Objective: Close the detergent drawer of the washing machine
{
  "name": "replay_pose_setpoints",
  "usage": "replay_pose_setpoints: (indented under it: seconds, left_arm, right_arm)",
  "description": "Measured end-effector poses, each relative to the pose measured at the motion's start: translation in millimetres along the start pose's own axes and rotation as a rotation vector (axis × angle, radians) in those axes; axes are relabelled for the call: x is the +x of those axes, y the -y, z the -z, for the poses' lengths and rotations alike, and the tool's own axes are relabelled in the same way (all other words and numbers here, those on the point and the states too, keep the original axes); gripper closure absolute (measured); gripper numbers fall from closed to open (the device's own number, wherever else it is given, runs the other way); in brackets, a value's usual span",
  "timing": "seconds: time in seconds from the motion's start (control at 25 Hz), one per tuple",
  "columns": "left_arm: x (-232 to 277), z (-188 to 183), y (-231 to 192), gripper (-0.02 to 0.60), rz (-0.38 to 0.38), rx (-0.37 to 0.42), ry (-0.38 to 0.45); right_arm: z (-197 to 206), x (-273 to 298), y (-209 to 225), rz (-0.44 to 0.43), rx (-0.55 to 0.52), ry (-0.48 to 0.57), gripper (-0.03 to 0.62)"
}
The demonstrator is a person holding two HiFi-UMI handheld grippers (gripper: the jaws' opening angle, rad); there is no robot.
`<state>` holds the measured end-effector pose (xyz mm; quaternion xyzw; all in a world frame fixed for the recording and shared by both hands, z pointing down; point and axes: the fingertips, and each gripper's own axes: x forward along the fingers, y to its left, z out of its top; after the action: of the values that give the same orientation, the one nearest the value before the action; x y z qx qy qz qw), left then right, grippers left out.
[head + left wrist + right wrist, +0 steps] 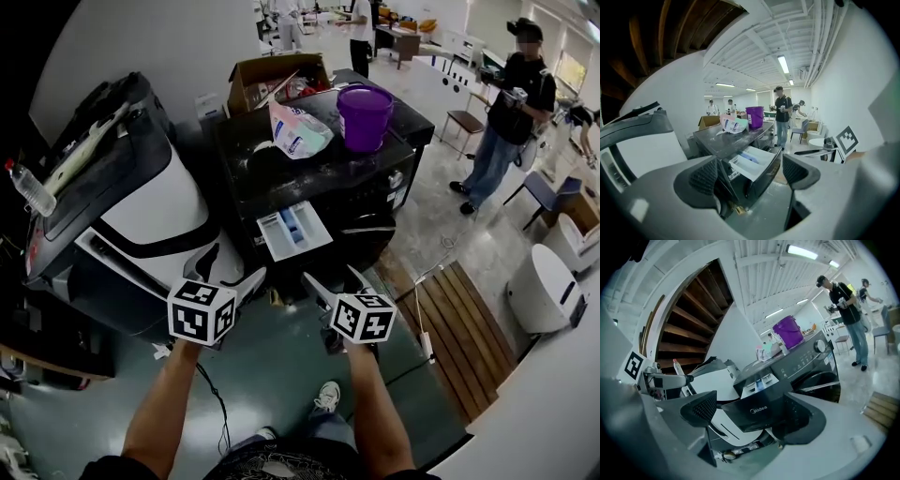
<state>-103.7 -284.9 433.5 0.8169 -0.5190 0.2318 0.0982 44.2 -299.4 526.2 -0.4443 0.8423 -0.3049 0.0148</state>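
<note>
The black washing machine [319, 178] stands ahead of me with its detergent drawer [293, 231] pulled out; its white compartments and a blue insert show. My left gripper [230, 273] hangs open just below and left of the drawer, holding nothing. My right gripper [336, 281] is open too, just below and right of it. In the left gripper view the drawer [752, 162] shows between the spread jaws of the left gripper [749, 173]. In the right gripper view the drawer's dark front panel [759, 411] lies between the pads of the right gripper [750, 413], apart from them.
On the washer's top stand a purple bucket [364, 115] and a detergent bag [298, 129], with a cardboard box [277, 80] behind. A white and black machine [141, 206] stands at the left. A wooden pallet [464, 314] lies right; a person [511, 103] stands beyond.
</note>
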Motion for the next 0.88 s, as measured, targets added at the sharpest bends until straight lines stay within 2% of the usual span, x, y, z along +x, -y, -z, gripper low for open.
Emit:
replay_pose_setpoints:
  seconds: [0.2,0.44,0.88]
  left_arm:
    - [11,8,0,0.163,-0.004,-0.005,-0.03]
    - [25,8,7,0.164,0.01,0.005,-0.026]
    - [34,32,-9,0.164,-0.033,-0.025,-0.065]
  right_arm:
    - [21,19,6,-0.041,0.078,-0.005,0.149]
    - [40,36,17,-0.077,0.169,0.0,0.164]
    - [58,61,33,-0.115,0.296,0.003,0.175]
